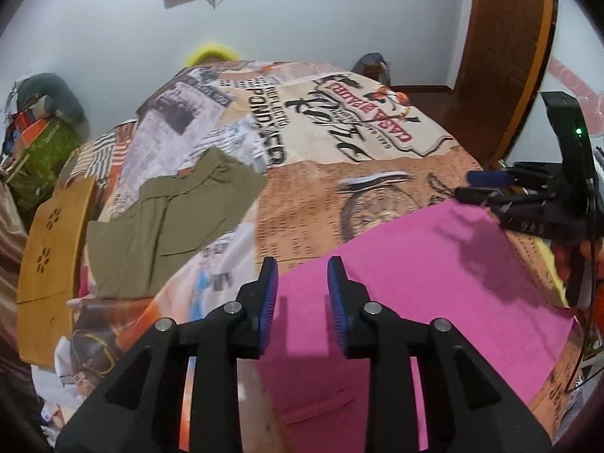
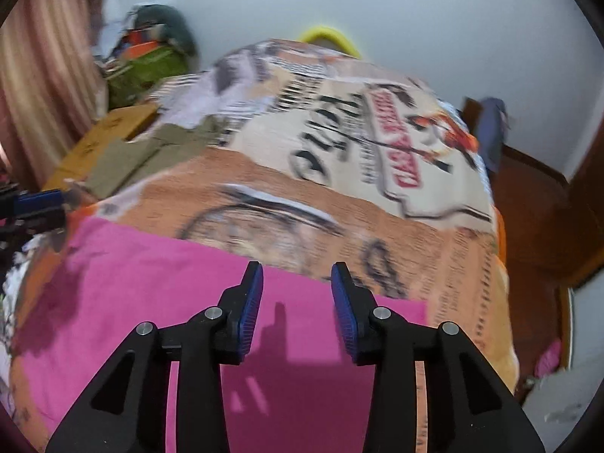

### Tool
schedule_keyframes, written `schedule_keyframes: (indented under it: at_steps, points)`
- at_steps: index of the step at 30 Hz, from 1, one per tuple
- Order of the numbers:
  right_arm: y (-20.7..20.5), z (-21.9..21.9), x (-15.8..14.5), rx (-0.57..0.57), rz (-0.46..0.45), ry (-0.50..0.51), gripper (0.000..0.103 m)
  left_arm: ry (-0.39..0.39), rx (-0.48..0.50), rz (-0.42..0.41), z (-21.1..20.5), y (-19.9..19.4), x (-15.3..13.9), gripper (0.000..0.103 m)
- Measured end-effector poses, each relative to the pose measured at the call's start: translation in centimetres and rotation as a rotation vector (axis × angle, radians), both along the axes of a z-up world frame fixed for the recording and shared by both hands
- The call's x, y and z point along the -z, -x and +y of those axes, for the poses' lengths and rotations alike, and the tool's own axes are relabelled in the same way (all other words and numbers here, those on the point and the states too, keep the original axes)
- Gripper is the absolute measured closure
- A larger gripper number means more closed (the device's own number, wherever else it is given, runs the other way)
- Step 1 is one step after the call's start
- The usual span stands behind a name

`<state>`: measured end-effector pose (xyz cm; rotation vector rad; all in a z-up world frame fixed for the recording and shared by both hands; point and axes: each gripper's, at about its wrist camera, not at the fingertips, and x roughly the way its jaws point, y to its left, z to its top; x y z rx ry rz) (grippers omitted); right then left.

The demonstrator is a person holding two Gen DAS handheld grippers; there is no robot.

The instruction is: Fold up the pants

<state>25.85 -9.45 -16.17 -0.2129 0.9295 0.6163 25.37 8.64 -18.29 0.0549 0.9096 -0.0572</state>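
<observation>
Pink pants (image 1: 415, 271) lie flat on the printed bedspread (image 1: 302, 188), also in the right wrist view (image 2: 170, 283). My left gripper (image 1: 302, 270) is open and empty, hovering over the pants' left part near their far edge. My right gripper (image 2: 297, 275) is open and empty above the pants' far edge toward their right end; it also shows at the right in the left wrist view (image 1: 487, 185). Olive-green pants (image 1: 170, 219) lie folded at the left of the bed, also in the right wrist view (image 2: 124, 158).
A yellow-brown wooden board (image 1: 49, 264) lies at the bed's left side. A pile of bags and clothes (image 1: 41, 132) stands in the far left corner. A wooden door (image 1: 506, 56) and wooden floor (image 2: 536, 226) are to the right.
</observation>
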Motion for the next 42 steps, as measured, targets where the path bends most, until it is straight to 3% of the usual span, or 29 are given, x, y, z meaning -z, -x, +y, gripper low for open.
schedule_keyframes:
  at_steps: [3,8,10,14,22,26,34,42]
  points:
    - [0.7,1.9,1.2,-0.046,0.043,-0.008,0.069,0.022,0.028,0.035,-1.2,-0.5,1.3,0.075]
    - [0.5,2.8,5.8,-0.056,0.183,0.036,0.069,0.007,0.040,0.132,-2.0,-1.2,5.5,0.074]
    - [0.3,1.8,6.0,-0.045,0.212,-0.012,0.069,0.025,0.041,0.124,-1.7,-0.9,5.9,0.073]
    - [0.5,0.9,5.8,-0.049,0.221,-0.009,0.069,0.043,0.032,0.122,-1.1,-0.7,5.7,0.070]
    - [3.2,-0.1,4.2,-0.038,0.164,0.095,0.069,0.003,0.004,0.097,-0.8,1.4,4.2,0.069]
    - [4.5,-1.2,2.0,-0.017,0.134,0.051,0.068,0.010,-0.017,0.068,-0.4,4.0,2.1,0.069]
    - [8.6,-2.3,-4.5,-0.003,-0.018,-0.042,0.066,0.031,-0.051,-0.039,-0.5,9.5,-3.0,0.069]
    - [13.2,-2.6,-7.0,-0.022,-0.102,-0.081,0.066,0.066,-0.058,-0.061,-1.6,13.8,-4.2,0.060]
